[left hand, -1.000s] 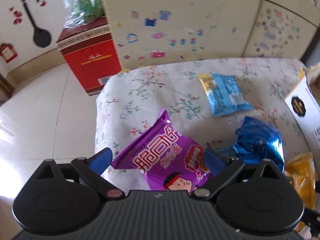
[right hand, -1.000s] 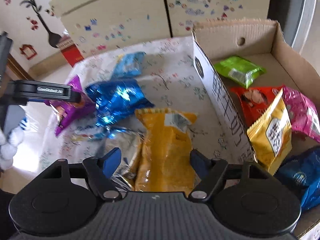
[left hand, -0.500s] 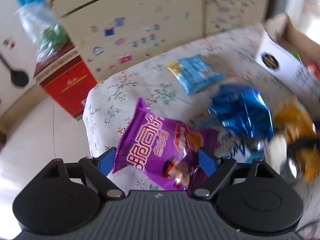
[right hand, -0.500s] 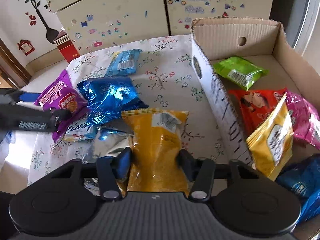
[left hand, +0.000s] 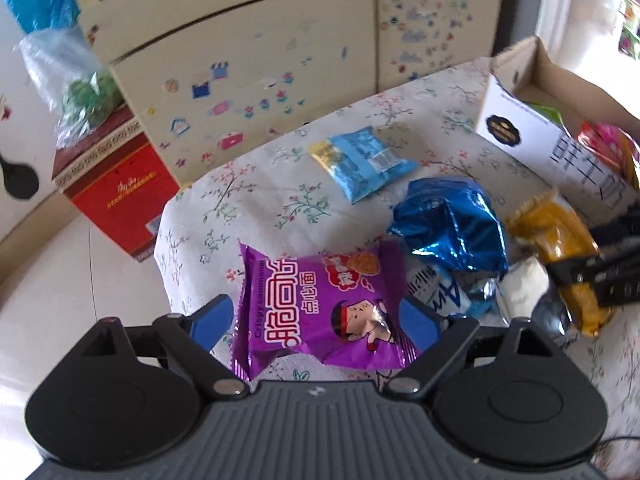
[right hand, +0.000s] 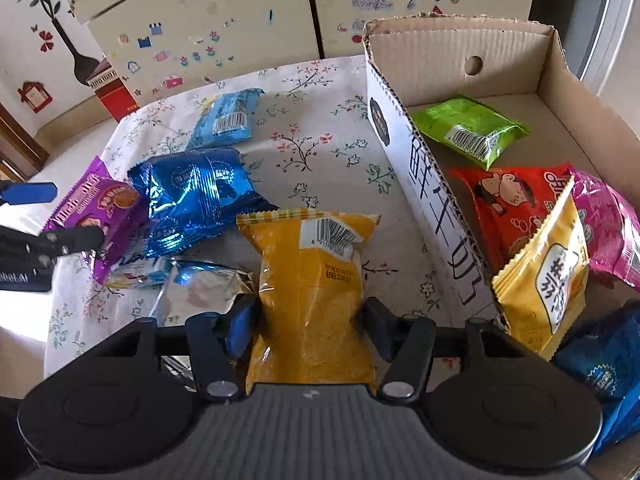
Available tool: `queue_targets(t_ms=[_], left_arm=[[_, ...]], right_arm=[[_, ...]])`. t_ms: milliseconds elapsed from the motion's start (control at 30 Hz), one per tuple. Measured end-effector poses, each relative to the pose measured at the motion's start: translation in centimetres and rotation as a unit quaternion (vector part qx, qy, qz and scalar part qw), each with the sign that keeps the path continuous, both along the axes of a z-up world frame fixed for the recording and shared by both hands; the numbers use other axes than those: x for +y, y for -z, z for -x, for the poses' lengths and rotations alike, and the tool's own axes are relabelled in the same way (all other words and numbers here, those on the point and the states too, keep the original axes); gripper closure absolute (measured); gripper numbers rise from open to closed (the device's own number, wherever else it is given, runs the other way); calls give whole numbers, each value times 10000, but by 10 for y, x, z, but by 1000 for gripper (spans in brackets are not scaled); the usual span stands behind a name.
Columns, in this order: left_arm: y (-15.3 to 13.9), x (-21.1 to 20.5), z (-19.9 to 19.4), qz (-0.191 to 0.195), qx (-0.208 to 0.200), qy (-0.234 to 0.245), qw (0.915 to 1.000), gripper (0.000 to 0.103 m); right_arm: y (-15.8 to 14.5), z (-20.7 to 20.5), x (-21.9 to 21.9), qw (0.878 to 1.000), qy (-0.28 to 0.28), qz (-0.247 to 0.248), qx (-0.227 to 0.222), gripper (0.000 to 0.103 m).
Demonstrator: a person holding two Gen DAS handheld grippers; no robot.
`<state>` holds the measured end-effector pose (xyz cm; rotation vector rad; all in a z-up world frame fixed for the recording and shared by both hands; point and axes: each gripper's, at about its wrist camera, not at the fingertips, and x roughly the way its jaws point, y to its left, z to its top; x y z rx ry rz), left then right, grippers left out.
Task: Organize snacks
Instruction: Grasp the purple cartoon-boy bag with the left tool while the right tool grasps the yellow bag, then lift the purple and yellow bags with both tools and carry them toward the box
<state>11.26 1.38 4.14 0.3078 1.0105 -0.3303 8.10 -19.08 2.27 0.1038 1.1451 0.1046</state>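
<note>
Since a second ago, both grippers have drawn in on their packets. On the left, the left gripper (left hand: 316, 322) has narrowed around the purple packet (left hand: 320, 304), which was lying askew between wide jaws and now sits squarely between them, its crimped edges at the blue pads; whether the pads truly pinch it I cannot tell. Just beyond lies the crumpled blue foil packet (left hand: 452, 230), shiny and puffed, resting partly on a flat silver-and-blue wrapper (right hand: 192, 284), with the pale blue packet (left hand: 362, 162) further back on the flower-printed cloth of the bench (left hand: 256, 196).

Further right, the right gripper (right hand: 308, 324) has gone from wide open to clamped on the yellow packet (right hand: 312, 280), a soft, pillow-like plastic bag with a barcode label near its top seam; the film looks pinched in where the jaws meet it. That grasp seems ready for a lift.

Rightmost stands the cardboard box (right hand: 460, 56), corrugated, open-topped, white-printed on its near wall. It already holds green, red, pink, yellow and dark blue packets, so roughly half of the sorting looks done, with five packets left on the bench.
</note>
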Motion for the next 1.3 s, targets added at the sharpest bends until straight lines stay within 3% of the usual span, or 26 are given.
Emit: queue_targets(t_ms=[333,467,533,600,700,967,1133,1200,1300], left_arm=[[10,4,-13,168,42,-597,9981,10],[22,-9,-14,-217,26,-401,9990,9],[27,-14,-11,-367,-114,-320,9987,8],[25,-16,-8,-373,-183,-251,9988,19],[22,-19,-4,-381,-248,-152,9989,27],[12,-26,12,-704,-603,130,9956,29],[-5,-29,22,-692,-897,203,9934,29],[-11,-32,25,-759,-1049,264,9912,52],[-18,-32,26,-689,-1108,230,9912,53]], right_arm=[[4,-2,13,9983,-295,474,-162,37],[5,-3,17,9969,-407,636,-207,38],[5,-2,19,9963,-431,705,-253,46],[4,-3,19,9961,-464,696,-283,47],[0,-4,18,9966,-448,611,-311,48],[-26,1,22,9935,-600,602,-752,49],[-36,5,21,9920,-615,607,-923,49],[-39,6,21,9911,-625,630,-995,49],[-42,7,20,9907,-601,593,-1068,49]])
